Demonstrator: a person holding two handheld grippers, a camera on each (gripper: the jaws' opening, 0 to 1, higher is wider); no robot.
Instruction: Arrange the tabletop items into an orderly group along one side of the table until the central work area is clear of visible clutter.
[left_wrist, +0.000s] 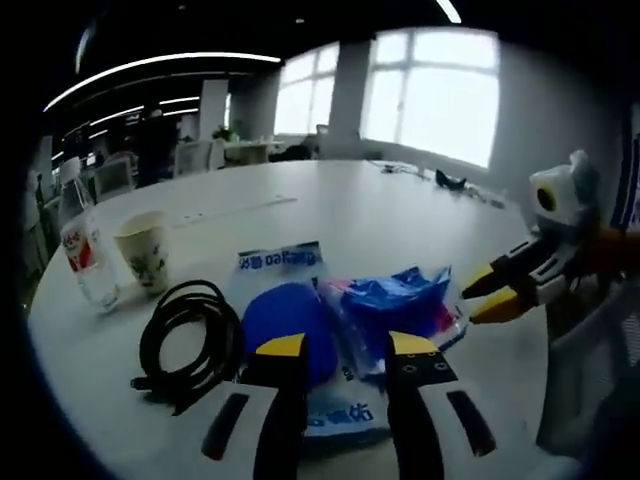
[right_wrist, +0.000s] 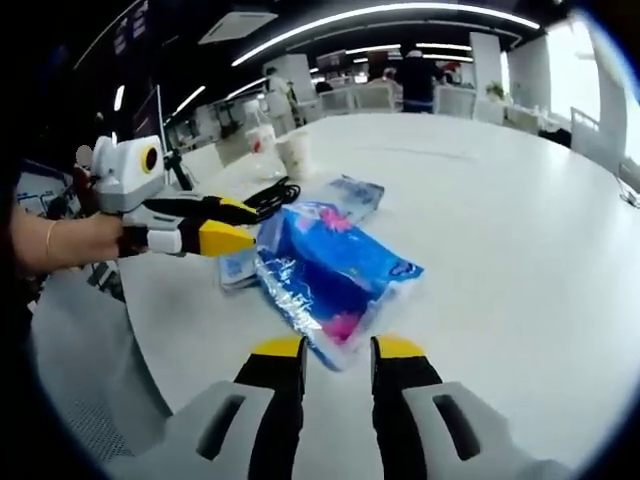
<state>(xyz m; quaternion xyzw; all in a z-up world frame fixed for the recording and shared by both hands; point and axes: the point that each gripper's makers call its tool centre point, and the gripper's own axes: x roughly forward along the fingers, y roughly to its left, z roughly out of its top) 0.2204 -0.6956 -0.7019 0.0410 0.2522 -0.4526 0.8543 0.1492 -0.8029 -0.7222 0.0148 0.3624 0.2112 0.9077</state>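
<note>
A shiny blue snack pack (left_wrist: 400, 300) (right_wrist: 335, 265) lies partly on a flat white-and-blue bag (left_wrist: 285, 300) (right_wrist: 352, 194) near the table's edge. My left gripper (left_wrist: 347, 348) is open, its jaws standing over the flat bag's near end. It also shows in the right gripper view, held by a hand, as the left gripper (right_wrist: 232, 225) beside the bag. My right gripper (right_wrist: 338, 350) is open, with the snack pack's corner at its tips. In the left gripper view the right gripper (left_wrist: 487, 298) sits just right of the pack. A black cable coil (left_wrist: 187, 338) (right_wrist: 275, 192) lies beside the bag.
A paper cup (left_wrist: 146, 254) (right_wrist: 295, 155) and a clear water bottle (left_wrist: 85, 250) (right_wrist: 260, 138) stand past the cable. The white table (left_wrist: 380, 210) (right_wrist: 500, 200) stretches far beyond them. A long white power strip (left_wrist: 235, 208) lies further out. Chairs and desks fill the background.
</note>
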